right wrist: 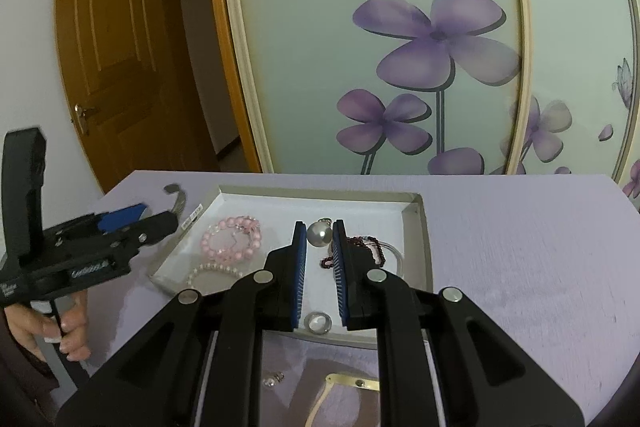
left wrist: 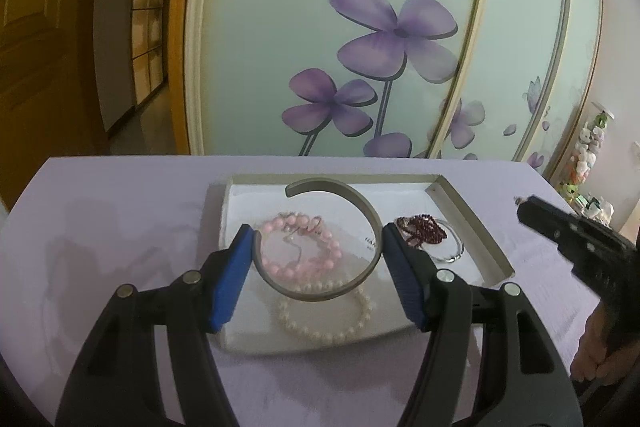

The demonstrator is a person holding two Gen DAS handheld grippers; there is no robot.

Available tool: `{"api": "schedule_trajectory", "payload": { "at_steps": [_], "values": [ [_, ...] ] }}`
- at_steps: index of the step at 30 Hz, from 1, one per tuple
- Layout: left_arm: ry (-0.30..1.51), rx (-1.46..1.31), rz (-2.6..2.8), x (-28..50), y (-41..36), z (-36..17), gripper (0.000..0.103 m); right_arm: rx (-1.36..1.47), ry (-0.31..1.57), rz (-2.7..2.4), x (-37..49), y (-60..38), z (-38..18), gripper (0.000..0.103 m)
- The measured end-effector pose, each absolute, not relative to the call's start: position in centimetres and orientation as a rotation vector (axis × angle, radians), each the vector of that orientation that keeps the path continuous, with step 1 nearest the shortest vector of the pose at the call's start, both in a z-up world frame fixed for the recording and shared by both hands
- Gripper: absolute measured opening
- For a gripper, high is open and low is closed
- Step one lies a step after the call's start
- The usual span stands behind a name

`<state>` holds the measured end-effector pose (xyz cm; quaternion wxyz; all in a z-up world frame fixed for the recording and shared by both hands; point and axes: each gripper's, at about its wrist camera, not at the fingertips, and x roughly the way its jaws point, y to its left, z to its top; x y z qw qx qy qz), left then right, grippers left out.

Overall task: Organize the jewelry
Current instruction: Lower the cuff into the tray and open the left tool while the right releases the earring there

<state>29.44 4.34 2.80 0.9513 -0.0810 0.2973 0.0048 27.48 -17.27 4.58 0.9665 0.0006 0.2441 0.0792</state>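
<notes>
My left gripper [left wrist: 318,233] is shut on a silver cuff bangle [left wrist: 344,199] and holds it above the white tray [left wrist: 468,227]. In the tray lie a pink bead bracelet [left wrist: 304,247], a white pearl bracelet [left wrist: 326,319], a dark red bead strand [left wrist: 422,229] and a thin silver ring hoop [left wrist: 454,251]. My right gripper [right wrist: 320,233] is shut on a large silver pearl pendant [right wrist: 319,234] over the same tray [right wrist: 416,211]. The pink bracelet [right wrist: 232,239], the pearl bracelet [right wrist: 212,271] and the red beads [right wrist: 368,247] show there too. A silver ring [right wrist: 317,322] lies at the tray's near edge.
The tray sits on a lilac table [right wrist: 520,247]. Small earrings [right wrist: 274,379] and a gold chain piece [right wrist: 352,383] lie on the table before the tray. A wardrobe with purple flowers [left wrist: 392,35] stands behind the table. A wooden door [right wrist: 112,67] is at the left.
</notes>
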Motion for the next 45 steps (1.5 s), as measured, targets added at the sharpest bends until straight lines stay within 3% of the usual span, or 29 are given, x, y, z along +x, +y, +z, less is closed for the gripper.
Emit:
{"api": "schedule_trajectory", "payload": {
  "at_steps": [25, 27, 37, 45],
  "values": [
    [0.735, -0.209, -0.008, 37.3, 4.6, -2.2, 0.067, 0.049, 0.562, 0.178, 28.6, -18.2, 2.9, 0.014],
    [0.723, -0.221, -0.003, 37.1, 5.1, -1.9, 0.074, 0.052, 0.566, 0.175, 28.7, -18.3, 2.8, 0.014],
    [0.628, -0.276, 0.038, 33.8, 7.7, 1.1, 0.076, 0.062, 0.581, 0.159, 29.0, -18.6, 2.7, 0.014],
    [0.563, -0.276, 0.08, 31.0, 9.6, 3.6, 0.079, 0.053, 0.704, 0.152, 31.6, -17.7, 0.8, 0.014]
  ]
}}
